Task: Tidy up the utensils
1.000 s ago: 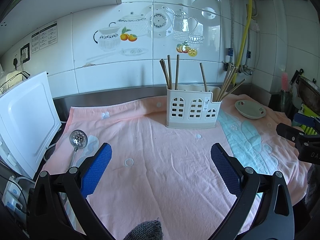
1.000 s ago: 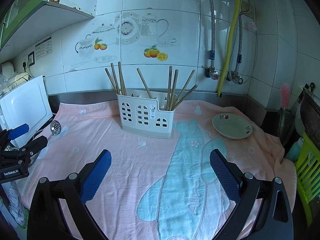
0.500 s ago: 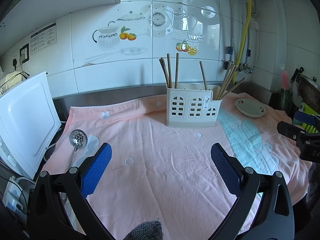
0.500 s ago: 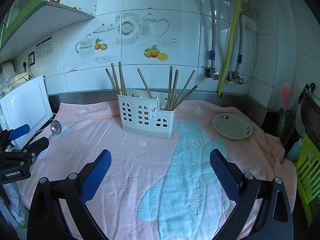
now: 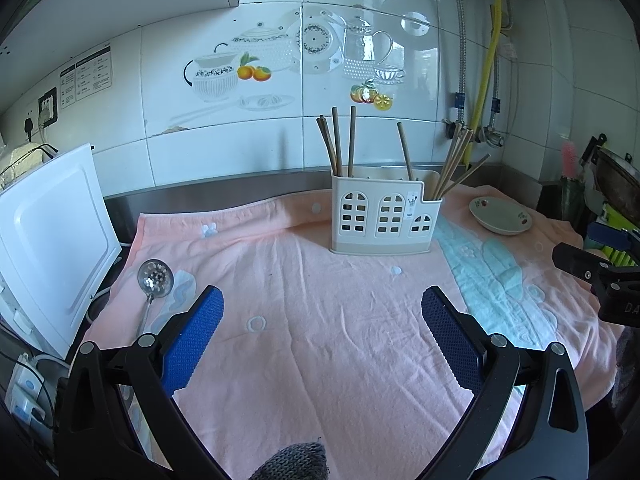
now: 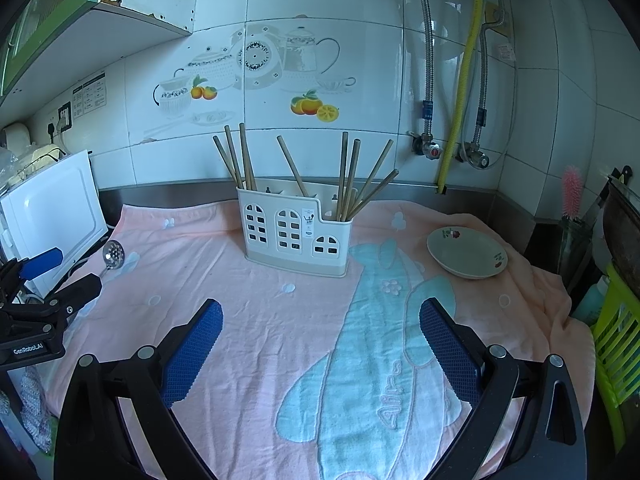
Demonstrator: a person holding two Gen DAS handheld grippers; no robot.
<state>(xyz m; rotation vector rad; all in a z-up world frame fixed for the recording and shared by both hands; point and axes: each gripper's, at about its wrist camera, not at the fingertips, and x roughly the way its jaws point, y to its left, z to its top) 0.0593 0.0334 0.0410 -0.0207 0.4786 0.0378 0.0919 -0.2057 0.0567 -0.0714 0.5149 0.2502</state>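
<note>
A white utensil holder (image 5: 384, 220) (image 6: 294, 238) with arched cut-outs stands at the back of the pink towel (image 5: 320, 340), with several wooden chopsticks (image 5: 344, 140) (image 6: 348, 176) upright in it. A metal slotted spoon (image 5: 155, 278) (image 6: 113, 254) lies on the towel's left edge. My left gripper (image 5: 322, 304) is open and empty, above the towel in front of the holder, the spoon to its left. My right gripper (image 6: 320, 312) is open and empty over the towel's blue figure. Each gripper shows at the edge of the other's view.
A shallow ceramic dish (image 5: 500, 220) (image 6: 466, 258) sits on the towel to the right of the holder. A white appliance (image 5: 44, 240) stands at the left edge. A green rack (image 6: 616, 332) and a dark pan (image 6: 624, 232) stand at the right. Tiled wall behind.
Both grippers stay open and empty. The views have shifted only slightly; nothing on the towel has moved.
</note>
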